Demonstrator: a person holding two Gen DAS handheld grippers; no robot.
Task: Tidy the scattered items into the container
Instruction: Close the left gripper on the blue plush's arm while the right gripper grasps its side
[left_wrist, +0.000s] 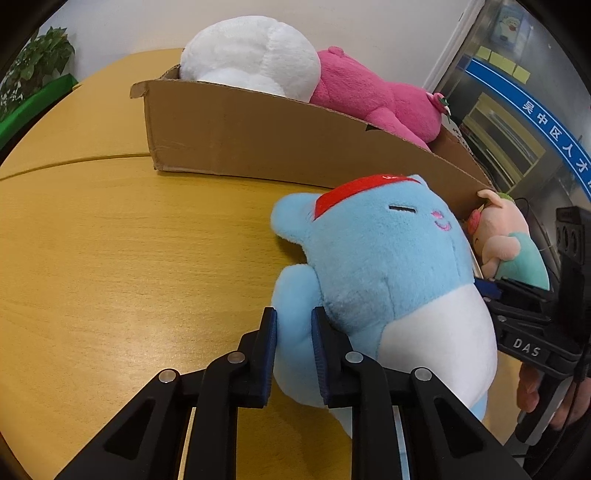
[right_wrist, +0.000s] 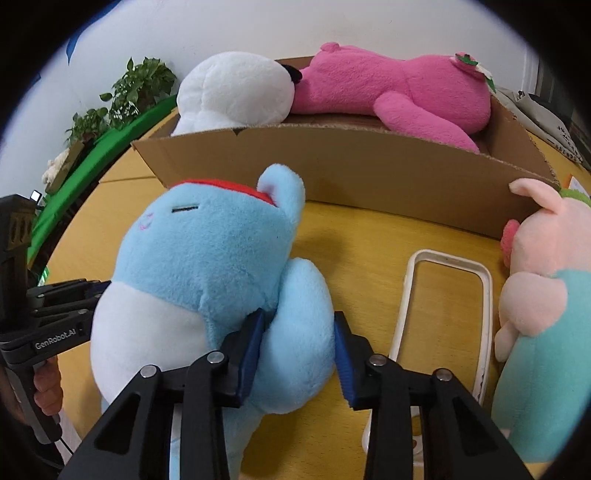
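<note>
A light blue plush toy (left_wrist: 376, 266) with a red cap and white belly lies on the yellow table (left_wrist: 110, 258), just in front of the cardboard box (left_wrist: 258, 136). My left gripper (left_wrist: 293, 325) is shut on one of its stubby arms, the blue pads pressing in from both sides. In the right wrist view the same blue plush toy (right_wrist: 207, 251) has its other arm between the pads of my right gripper (right_wrist: 299, 332), which squeeze it. A white plush (right_wrist: 232, 88) and a pink plush (right_wrist: 399, 92) lie inside the box (right_wrist: 369, 173).
A small pink pig plush in a teal dress (right_wrist: 543, 266) lies at the box's right corner. Beside it, a white phone-case frame (right_wrist: 443, 314) lies flat on the table. Green plants (right_wrist: 140, 88) stand at the back left. A hand (left_wrist: 532, 387) holds the right gripper's handle.
</note>
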